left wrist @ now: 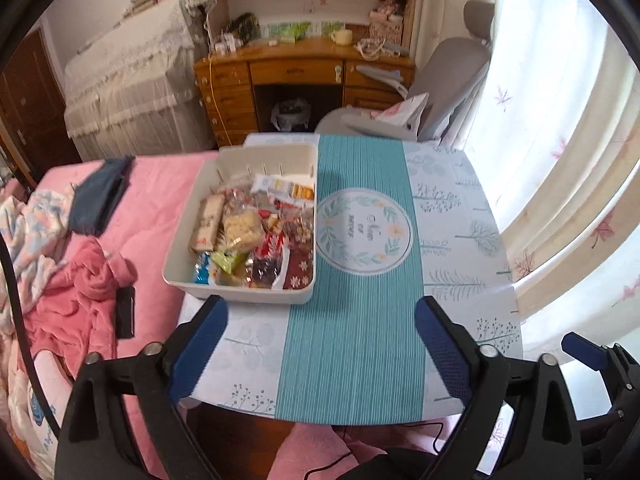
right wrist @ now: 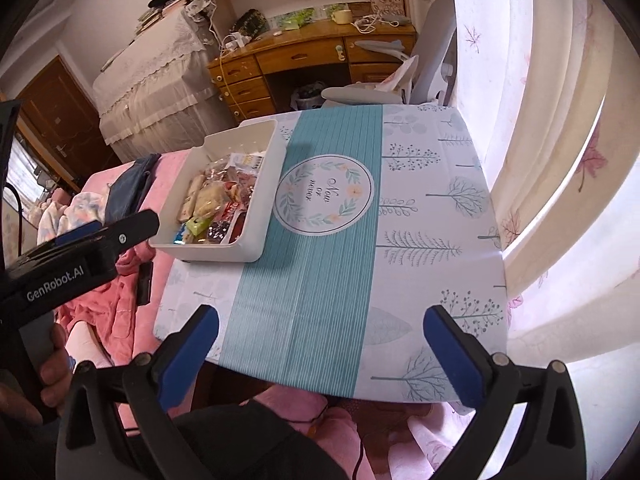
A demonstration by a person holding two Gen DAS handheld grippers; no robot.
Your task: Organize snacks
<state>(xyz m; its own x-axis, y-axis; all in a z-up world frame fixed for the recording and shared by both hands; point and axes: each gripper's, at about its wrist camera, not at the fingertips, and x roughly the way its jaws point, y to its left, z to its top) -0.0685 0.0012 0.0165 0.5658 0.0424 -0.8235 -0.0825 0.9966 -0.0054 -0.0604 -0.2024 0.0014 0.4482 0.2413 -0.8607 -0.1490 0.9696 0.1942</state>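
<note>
On table's left edge point(left wrist: 460, 240): white plastic bin point(left wrist: 188, 256) full of wrapped snacks point(left wrist: 256, 236). Left gripper point(left wrist: 320, 344), right gripper point(right wrist: 320, 352) above near edge, jaws released, empty.

— What is in front of you?
— Your surface point(left wrist: 452, 248), small and square, wears a pale cloth printed with trees.

— And on it?
— A teal ribbed mat point(left wrist: 360, 320) with a round floral emblem runs down the middle. At your far left a white bin point(left wrist: 182, 256) rests partly on the mat's edge, full of wrapped snacks point(left wrist: 256, 236).
</note>
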